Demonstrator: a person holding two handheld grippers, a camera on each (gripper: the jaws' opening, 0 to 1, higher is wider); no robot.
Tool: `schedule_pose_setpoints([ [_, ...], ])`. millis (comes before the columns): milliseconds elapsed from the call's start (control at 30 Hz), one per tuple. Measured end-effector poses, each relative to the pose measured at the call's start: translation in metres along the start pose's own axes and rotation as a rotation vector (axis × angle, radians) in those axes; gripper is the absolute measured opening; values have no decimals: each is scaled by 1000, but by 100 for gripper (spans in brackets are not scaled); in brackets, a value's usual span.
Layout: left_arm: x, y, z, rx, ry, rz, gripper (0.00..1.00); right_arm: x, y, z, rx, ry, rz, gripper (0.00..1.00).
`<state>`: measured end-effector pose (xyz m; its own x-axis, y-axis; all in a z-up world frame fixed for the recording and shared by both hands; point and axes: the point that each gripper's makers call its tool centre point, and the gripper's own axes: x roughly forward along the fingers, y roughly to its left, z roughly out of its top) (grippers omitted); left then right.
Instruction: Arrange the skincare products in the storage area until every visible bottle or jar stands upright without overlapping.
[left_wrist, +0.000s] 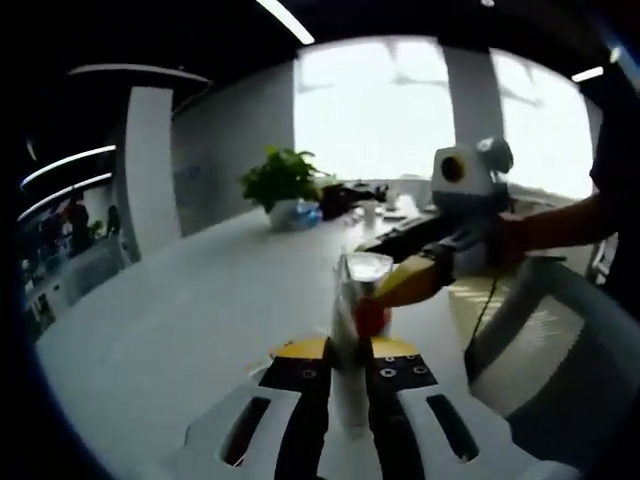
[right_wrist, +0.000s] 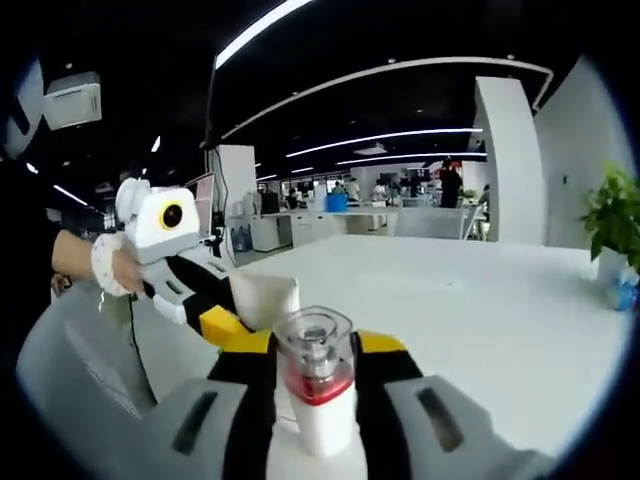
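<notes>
Table (left_wrist: 180, 310): white, broad, running from 6 toward 12 o'clock in both views.
Chair (left_wrist: 560, 340): grey mesh back at 4 o'clock in the left gripper view.
Plant (left_wrist: 280, 180): green, potted, at 11 o'clock on the far table end.
Left gripper (left_wrist: 349, 352): jaws clamped on the white tube (left_wrist: 347, 330), held clear above the table.
Right gripper (right_wrist: 314, 350): jaws clamped on the pump bottle (right_wrist: 316, 385), white body, red collar, clear cap, at 6 o'clock.
</notes>
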<state>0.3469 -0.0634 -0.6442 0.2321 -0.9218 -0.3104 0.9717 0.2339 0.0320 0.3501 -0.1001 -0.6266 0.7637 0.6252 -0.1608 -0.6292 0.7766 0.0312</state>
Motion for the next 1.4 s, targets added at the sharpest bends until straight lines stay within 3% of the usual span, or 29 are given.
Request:
schedule_pose_setpoints([
  [67,0,-1,0,7,-4,-27,9,-1,5,0,5,-2,72,29],
  [267,-2,-10,1,48,-23,-152,9,-3,4,-1,-48,16,153,29],
  [567,2,-5,1,16,17,-226,9,1,4,0,-65,50,167,29],
  [867,3,-5,1,14,-7,-240,10,-1,6,0,-35,14,158,31],
  [1033,7,-9,0,40,-5,-242,12,-3,4,-4,-12,30,145,46],
  [1167,9,-11,1,17,-11,-256,15,-7,3,-17,-25,64,137,39],
  [1300,9,-11,-2,20,-2,-260,16,-8,1,-28,-3,87,127,39],
  [1400,10,-9,-5,28,11,-251,12,-8,-1,-34,-6,99,118,36],
])
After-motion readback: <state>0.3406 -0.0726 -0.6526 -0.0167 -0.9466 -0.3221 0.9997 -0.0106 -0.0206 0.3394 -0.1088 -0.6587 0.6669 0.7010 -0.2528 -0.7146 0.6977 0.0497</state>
